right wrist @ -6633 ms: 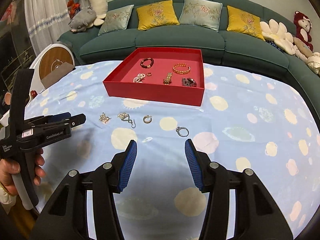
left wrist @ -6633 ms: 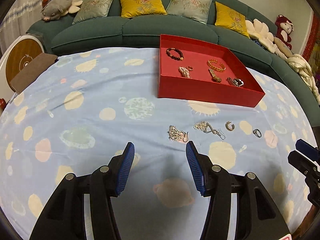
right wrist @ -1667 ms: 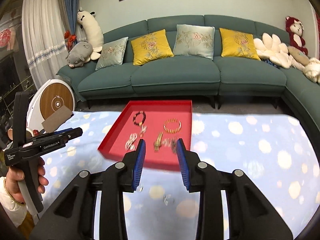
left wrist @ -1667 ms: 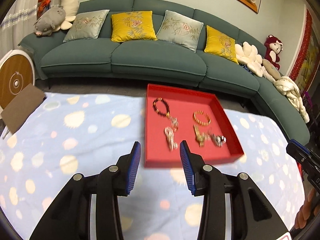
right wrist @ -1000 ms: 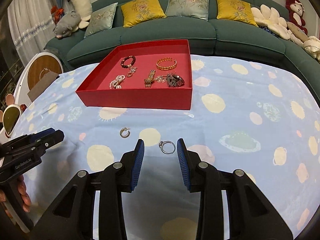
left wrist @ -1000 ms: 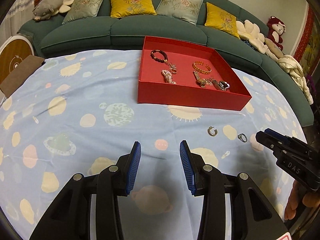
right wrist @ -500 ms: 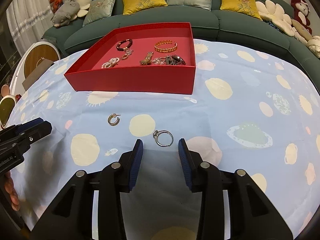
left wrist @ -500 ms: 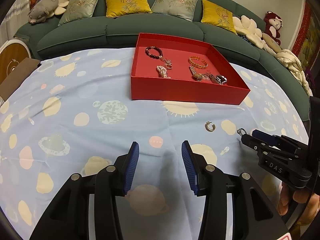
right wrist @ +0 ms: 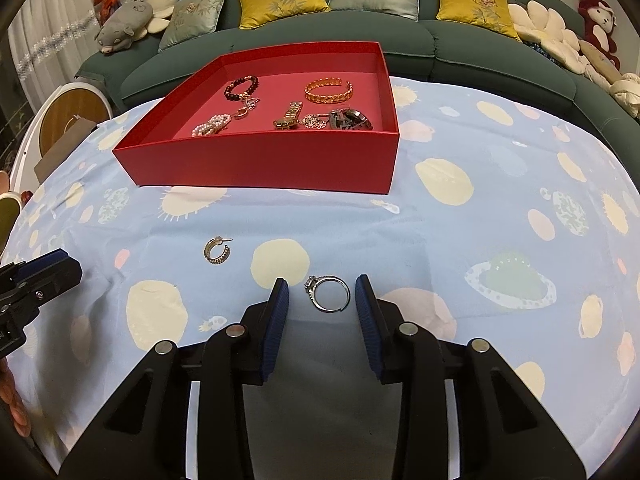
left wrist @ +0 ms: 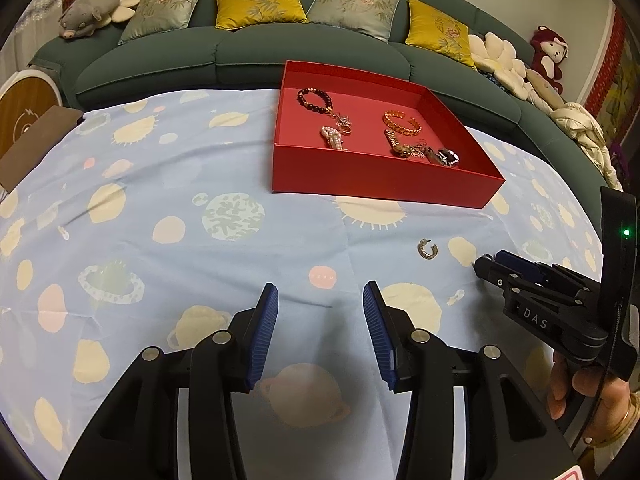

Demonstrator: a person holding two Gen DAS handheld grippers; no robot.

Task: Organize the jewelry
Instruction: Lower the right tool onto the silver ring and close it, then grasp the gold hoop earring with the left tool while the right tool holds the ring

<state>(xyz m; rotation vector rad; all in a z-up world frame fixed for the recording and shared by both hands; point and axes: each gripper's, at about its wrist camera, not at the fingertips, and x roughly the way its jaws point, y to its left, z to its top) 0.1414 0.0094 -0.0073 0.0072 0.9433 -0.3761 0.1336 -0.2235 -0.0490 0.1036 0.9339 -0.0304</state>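
A red tray [right wrist: 256, 160] [left wrist: 380, 178] holds several bracelets and chains. A silver ring [right wrist: 329, 293] lies on the blue cloth between the fingertips of my right gripper [right wrist: 320, 292], which is open and low over it. A gold hoop earring [right wrist: 217, 251] [left wrist: 427, 248] lies to its left. My left gripper [left wrist: 318, 300] is open and empty above bare cloth. The right gripper also shows at the right of the left wrist view [left wrist: 490, 266]; the ring is hidden behind it there.
A green sofa [left wrist: 304, 48] with cushions and plush toys curves behind the table. A round wooden disc [right wrist: 72, 120] and a brown card [left wrist: 36, 140] sit at the left edge. The cloth has wrinkles near the tray.
My right gripper has moved forward and down so the ring now lies between its fingertips. My left gripper has stayed nearly still. Earlier, two chains went from the cloth into the tray.
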